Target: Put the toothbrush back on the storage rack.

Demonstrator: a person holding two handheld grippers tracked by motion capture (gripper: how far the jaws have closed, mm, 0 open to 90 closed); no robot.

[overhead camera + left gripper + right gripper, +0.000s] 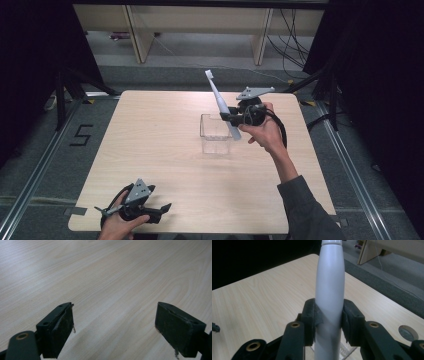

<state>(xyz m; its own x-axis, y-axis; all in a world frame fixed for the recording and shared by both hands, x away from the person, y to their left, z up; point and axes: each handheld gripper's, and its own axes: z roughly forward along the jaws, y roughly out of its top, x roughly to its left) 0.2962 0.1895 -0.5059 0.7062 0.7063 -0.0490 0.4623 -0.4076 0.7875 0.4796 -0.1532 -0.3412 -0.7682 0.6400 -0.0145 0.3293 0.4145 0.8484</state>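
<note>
While my right gripper (231,118) clamps the long white plastic toothbrush (220,100) mid-handle, tilted above the clear square plastic container (216,134) on the pale wooden tabletop (150,150), I should lower its tail straight inside. My left gripper (159,209) rests spread and empty near the front edge.

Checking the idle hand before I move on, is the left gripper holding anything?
No, the left gripper has its jaws wide apart with bare wooden table between them.
</note>
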